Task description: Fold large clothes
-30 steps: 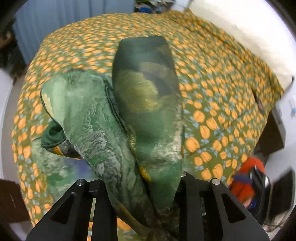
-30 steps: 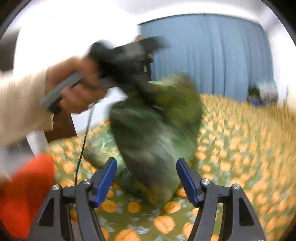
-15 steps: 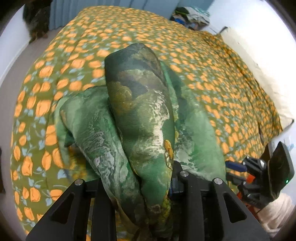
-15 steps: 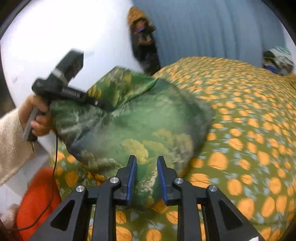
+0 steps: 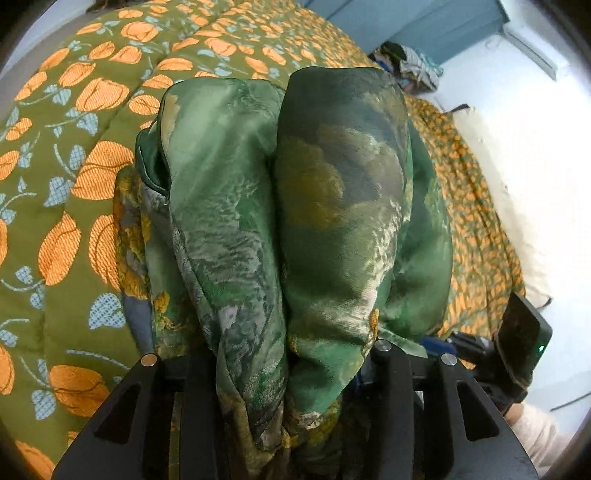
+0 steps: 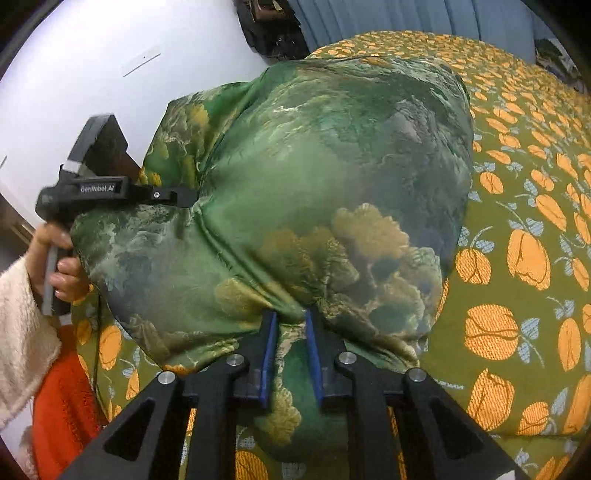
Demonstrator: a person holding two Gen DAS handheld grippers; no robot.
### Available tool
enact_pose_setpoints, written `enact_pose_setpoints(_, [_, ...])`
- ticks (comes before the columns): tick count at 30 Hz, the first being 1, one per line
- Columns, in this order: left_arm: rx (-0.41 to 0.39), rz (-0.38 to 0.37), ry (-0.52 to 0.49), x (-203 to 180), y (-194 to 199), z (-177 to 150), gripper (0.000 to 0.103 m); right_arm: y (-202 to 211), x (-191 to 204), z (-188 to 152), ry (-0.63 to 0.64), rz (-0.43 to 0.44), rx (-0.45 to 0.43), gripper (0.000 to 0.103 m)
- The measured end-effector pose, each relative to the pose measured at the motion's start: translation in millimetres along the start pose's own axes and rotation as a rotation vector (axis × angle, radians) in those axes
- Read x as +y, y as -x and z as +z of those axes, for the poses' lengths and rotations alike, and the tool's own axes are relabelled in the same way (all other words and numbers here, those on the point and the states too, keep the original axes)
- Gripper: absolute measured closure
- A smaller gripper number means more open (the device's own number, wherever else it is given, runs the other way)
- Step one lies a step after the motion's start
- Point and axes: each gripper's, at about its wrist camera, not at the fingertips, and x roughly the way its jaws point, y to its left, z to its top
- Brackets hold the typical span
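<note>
While you hold it up over the bed, the green garment [image 6: 306, 206] billows into a wide, puffed shape with cloudy yellow and grey patches on its shiny cloth. Seen from your right wrist, it fills the middle of the view, with its lower edge bunched at 6 o'clock, where your right gripper [image 6: 290, 354] pinches a fold between the blue pads [image 6: 266, 354]; its jaws have just been closing and now stand close together with cloth between them. At 9 o'clock of the garment your left gripper [image 6: 184, 195] bites into the side of the cloth, and your left hand [image 6: 61, 266], in a cream fleecy sleeve [image 6: 22, 332], grips its handle.

From your left wrist, the garment hangs forward in two thick folds that run from 12 o'clock down to 6 o'clock and disappear between the black fingers [image 5: 388, 387] of the left gripper [image 5: 288, 369]. Its jaws have just been opening, and cloth still fills the gap; whether the pads press on it you cannot tell from here. Your right gripper [image 5: 480, 354] shows at 4 o'clock, partly hidden by the cloth.

Below and around the garment lies the bedspread [image 6: 517, 221], olive with orange tulips and pale blue leaves. Something red-orange [image 6: 62, 406] sits at 8 o'clock in the right wrist view, beside the bed. Blue curtains [image 6: 406, 18] hang at 12 o'clock, with a white wall [image 6: 92, 55] at 10 o'clock.
</note>
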Motion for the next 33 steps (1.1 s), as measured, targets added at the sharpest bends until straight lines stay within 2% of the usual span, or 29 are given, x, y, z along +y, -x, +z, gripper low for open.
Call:
enact_pose_setpoints(5, [-0.006,-0.032,0.029,-1.9,14.9,-0.2,0.056,36.4,12.0,25.0,0.008,0.016,-0.012,0.085])
enact_pose_setpoints(7, [-0.015,-0.047,0.031,-3.3,19.4,-1.6,0.055,51.4,17.4,48.4,0.014,-0.007,-0.057,0.083])
enact_pose_setpoints(9, [-0.021,-0.057,0.037,3.8,18.3,-3.8,0.054,52.9,22.8,74.8,0.020,-0.028,-0.083,0.076])
enact_pose_setpoints(13, [-0.047,-0.092,0.072,11.0,17.7,-9.9,0.053,24.8,35.3,130.3,0.009,-0.056,-0.118,0.076])
enact_pose_setpoints(16, [-0.055,-0.094,0.070,11.4,15.8,-13.3,0.053,-9.3,51.1,159.3,0.016,0.001,-0.114,0.076])
enact_pose_setpoints(17, [-0.057,-0.094,0.068,11.5,15.8,-13.4,0.053,-28.5,61.7,167.5,0.042,0.028,-0.080,0.076])
enact_pose_setpoints(19, [-0.064,-0.090,0.070,12.0,15.8,-16.3,0.053,-70.1,77.0,174.0,0.081,0.038,0.008,0.074])
enact_pose_setpoints(21, [-0.068,-0.077,0.093,18.8,16.8,-25.3,0.053,-100.6,84.6,170.1,0.120,-0.017,0.076,0.075])
enact_pose_setpoints(23, [-0.075,-0.113,0.141,30.2,18.9,-28.1,0.053,-126.0,87.4,161.9,0.166,-0.068,0.109,0.076])
enact_pose_setpoints(26, [-0.068,-0.165,0.203,42.6,28.0,-29.0,0.053,-137.9,86.7,159.5,0.191,-0.100,0.097,0.077])
enact_pose_setpoints(30, [-0.099,-0.162,0.196,49.2,44.0,-34.3,0.048,-138.9,80.3,162.4,0.172,-0.081,0.074,0.077])
enact_pose_setpoints(33, [-0.094,-0.162,0.211,51.6,41.2,-37.9,0.051,-135.7,85.1,166.4,0.179,-0.096,0.049,0.076])
